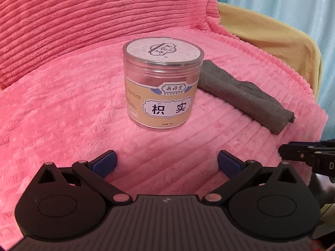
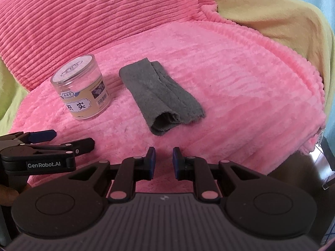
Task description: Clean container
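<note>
In the left wrist view a clear lidded jar (image 1: 162, 83) with a tan label stands upright at the centre of the frame on a pink ribbed blanket (image 1: 62, 108), with a folded grey cloth (image 1: 242, 96) just beside it running toward the right edge, and nothing lies between the jar and the left gripper (image 1: 166, 164), whose blue-padded fingers are spread wide and empty at the bottom. In the right wrist view the jar (image 2: 80, 87) sits at centre left and the cloth (image 2: 161, 96) at the middle, apart from it, directly ahead of the right gripper (image 2: 163, 163), whose fingers stand only a narrow gap apart and hold nothing. A yellow fabric (image 2: 272, 16) shows past the blanket at the upper right, and the left gripper (image 2: 60, 139) reaches in from the lower left edge, low over the blanket short of the jar.
</note>
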`<state>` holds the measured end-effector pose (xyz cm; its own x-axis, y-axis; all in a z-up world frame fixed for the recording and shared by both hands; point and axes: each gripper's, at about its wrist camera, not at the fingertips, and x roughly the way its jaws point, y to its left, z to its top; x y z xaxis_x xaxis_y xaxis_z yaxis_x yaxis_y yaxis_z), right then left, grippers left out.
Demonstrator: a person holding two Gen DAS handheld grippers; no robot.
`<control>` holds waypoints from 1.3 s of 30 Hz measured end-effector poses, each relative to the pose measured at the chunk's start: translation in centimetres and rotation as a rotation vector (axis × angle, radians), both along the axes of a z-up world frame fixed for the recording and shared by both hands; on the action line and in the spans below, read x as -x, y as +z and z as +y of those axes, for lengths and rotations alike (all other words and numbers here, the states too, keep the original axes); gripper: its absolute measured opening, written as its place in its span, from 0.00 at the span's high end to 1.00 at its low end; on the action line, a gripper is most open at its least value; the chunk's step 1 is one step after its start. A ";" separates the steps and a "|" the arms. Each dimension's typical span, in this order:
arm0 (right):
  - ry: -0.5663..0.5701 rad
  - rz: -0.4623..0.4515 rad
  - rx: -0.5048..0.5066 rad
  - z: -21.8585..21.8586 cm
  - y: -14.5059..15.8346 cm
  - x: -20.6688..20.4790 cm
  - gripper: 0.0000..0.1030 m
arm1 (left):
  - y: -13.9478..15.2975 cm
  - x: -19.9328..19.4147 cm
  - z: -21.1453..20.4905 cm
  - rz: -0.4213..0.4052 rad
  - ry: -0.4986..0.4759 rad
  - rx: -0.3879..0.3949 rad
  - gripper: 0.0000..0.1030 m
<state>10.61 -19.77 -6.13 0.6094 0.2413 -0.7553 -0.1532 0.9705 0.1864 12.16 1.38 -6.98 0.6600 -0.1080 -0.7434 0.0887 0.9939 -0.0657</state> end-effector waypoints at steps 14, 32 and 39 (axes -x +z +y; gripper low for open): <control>0.019 -0.003 0.057 1.0 -0.4 -0.2 0.86 | -0.1 -0.2 0.0 0.011 0.003 -0.002 0.00; 0.016 0.000 0.063 1.2 -0.4 -0.4 0.86 | -0.2 -0.2 -0.1 0.006 0.000 -0.001 0.00; 0.015 0.000 0.063 1.2 -0.4 -0.4 0.86 | -0.2 -0.4 0.2 0.004 -0.007 -0.001 0.00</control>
